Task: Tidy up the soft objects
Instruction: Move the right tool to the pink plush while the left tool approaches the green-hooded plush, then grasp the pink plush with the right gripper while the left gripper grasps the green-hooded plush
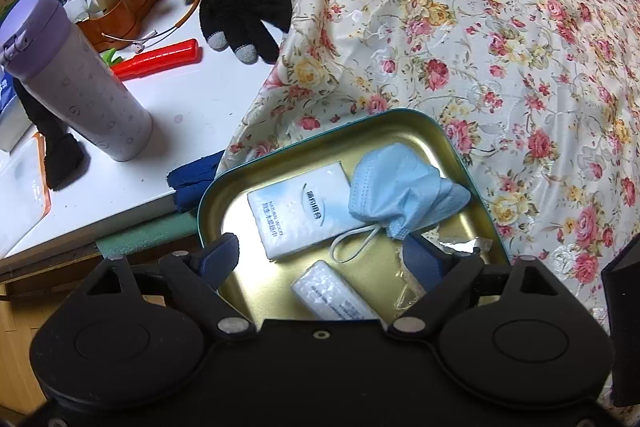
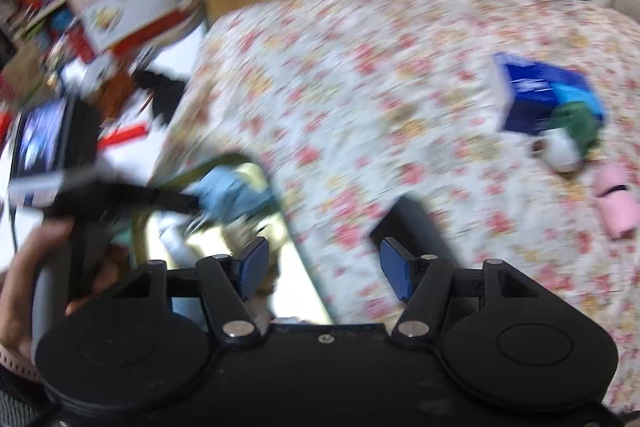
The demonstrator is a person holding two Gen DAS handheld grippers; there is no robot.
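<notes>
tin: teal-rimmed, gold-lined metal tin (image 1: 448, 131), lower centre of left wrist view, resting on the floral quilt (image 1: 500, 27)
contents: crumpled light-blue face mask (image 1: 400, 187), large white tissue pack (image 1: 300, 207), small white tissue pack (image 1: 332, 293), all inside the tin
left gripper: left gripper (image 1: 326, 259) points steeply down over the tin, jaws wide apart, nothing between the pads
right gripper: right gripper (image 2: 324, 267) partly open and empty, over quilt at the tin's right edge; view heavily blurred
remaining soft things: small dark-green and white soft item (image 2: 568, 135) and pink soft roll (image 2: 616, 203), right side of right wrist view, on quilt, well apart from tin
key relation: both lie up and right of the right gripper; right hand judged nearer
pink roll axis: cannot tell, too blurred
other: black knit glove (image 1: 236, 11) on white table (image 1: 192, 115), upper left of left view, nearer the left hand
</notes>
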